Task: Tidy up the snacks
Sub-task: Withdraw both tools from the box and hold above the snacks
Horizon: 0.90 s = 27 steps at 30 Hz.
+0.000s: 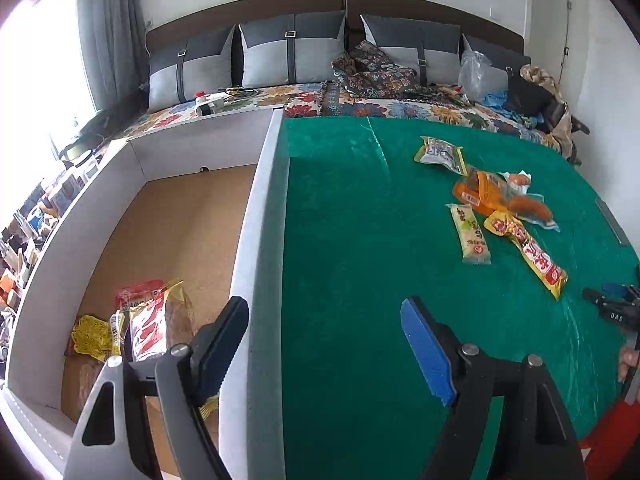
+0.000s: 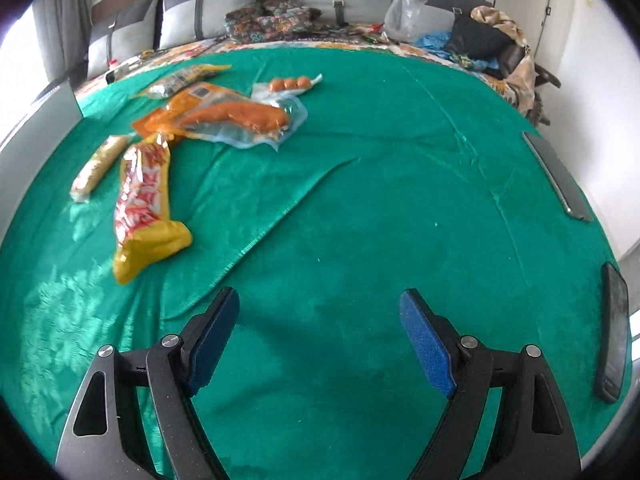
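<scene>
At the far left of the left wrist view, a white box (image 1: 256, 216) with a brown floor was seen, and a few snack packets (image 1: 140, 320) had already been laid in its lower left corner (a red and white one and a yellow one among them). The step in hand was judged to be a fetch between deposits: part of the sorting was done, and the rest of the snacks were still out on the green cloth (image 1: 360, 260).

The left tool (image 1: 324, 344) was held straddling the box's right wall, its jaws standing well apart with nothing between them. It was pointed steeply down and forward.

Further right in that view, the remaining pile lay in the upper right: a grey and yellow packet (image 1: 442, 155), an orange sausage pack (image 1: 502, 196), a pale slim bar (image 1: 472, 234) and a long yellow and red packet (image 1: 528, 250).

In the right wrist view the same long yellow and red packet (image 2: 146, 200) was found at the left, nearest the tool. The right tool (image 2: 320, 336) was held low over bare cloth, jaws wide and empty, tilted downward. A phone (image 2: 614, 330) lay at the right edge.

The next move was judged to call for a swing of the right tool to the left, with the jaws set across the packet's narrow width.
</scene>
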Each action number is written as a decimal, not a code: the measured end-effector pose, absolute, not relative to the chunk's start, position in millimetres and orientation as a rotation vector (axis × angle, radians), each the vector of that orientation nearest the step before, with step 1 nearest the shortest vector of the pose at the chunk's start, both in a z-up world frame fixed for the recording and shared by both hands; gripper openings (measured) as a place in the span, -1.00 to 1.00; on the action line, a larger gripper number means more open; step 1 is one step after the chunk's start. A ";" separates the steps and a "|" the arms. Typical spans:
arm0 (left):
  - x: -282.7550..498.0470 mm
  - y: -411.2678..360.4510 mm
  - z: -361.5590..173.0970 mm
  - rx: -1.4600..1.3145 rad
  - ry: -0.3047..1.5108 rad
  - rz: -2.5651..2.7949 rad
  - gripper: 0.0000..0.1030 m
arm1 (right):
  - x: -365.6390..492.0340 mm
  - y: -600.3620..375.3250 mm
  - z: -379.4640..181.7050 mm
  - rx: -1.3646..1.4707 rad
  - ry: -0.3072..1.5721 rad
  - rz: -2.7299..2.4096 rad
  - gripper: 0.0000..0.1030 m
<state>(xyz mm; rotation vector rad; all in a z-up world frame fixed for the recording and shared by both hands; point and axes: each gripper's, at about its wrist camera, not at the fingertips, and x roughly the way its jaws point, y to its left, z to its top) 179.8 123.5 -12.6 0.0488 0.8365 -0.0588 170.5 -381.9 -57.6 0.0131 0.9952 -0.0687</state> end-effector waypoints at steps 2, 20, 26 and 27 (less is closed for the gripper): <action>175.8 123.0 -14.1 0.046 0.849 -0.061 0.52 | 160.9 -382.8 -57.3 0.045 0.959 -0.062 0.66; 153.5 69.0 19.5 0.120 0.744 -0.033 0.62 | 158.9 -384.4 -62.7 0.065 0.957 -0.080 0.77; 144.3 15.8 22.8 0.035 0.765 -0.229 0.83 | 158.8 -384.4 -62.6 0.066 0.957 -0.080 0.79; 147.9 9.4 15.4 0.015 0.793 -0.252 0.83 | 158.8 -384.5 -62.5 0.066 0.957 -0.080 0.79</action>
